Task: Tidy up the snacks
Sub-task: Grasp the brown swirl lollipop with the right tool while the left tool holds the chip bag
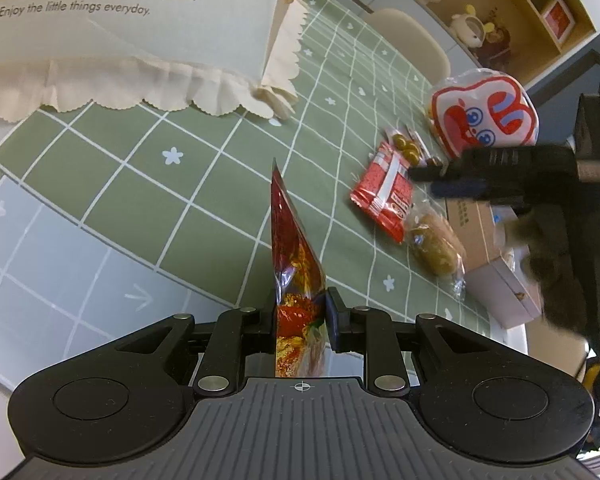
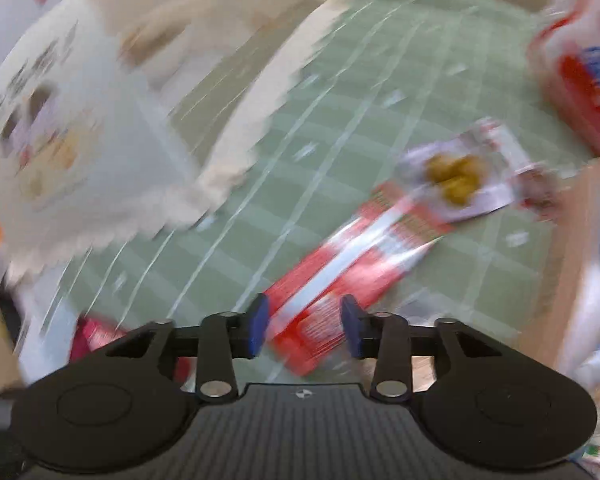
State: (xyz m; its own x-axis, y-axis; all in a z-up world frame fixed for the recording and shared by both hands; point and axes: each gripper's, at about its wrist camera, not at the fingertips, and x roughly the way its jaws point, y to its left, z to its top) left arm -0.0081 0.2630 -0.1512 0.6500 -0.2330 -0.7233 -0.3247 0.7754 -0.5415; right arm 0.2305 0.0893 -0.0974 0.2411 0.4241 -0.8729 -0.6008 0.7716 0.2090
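Note:
My left gripper (image 1: 300, 310) is shut on a red and gold snack packet (image 1: 294, 248) and holds it edge-on above the green checked tablecloth (image 1: 188, 184). A red and white packet (image 1: 384, 188) lies flat to the right, with a clear pack of green olives (image 1: 406, 148) behind it, a wrapped brown bun (image 1: 436, 246) in front of it and a large white and red bag (image 1: 486, 114) at the back. My right gripper (image 2: 304, 322) is open and empty just above the red and white packet (image 2: 340, 268); it also shows in the left wrist view (image 1: 440, 180). The right wrist view is blurred.
A pale fabric storage box with a frilled hem (image 1: 140, 40) stands at the back left. A cardboard box (image 1: 496, 256) sits at the table's right edge. A chair back (image 1: 412, 40) and a shelf with toys (image 1: 488, 36) lie beyond the table.

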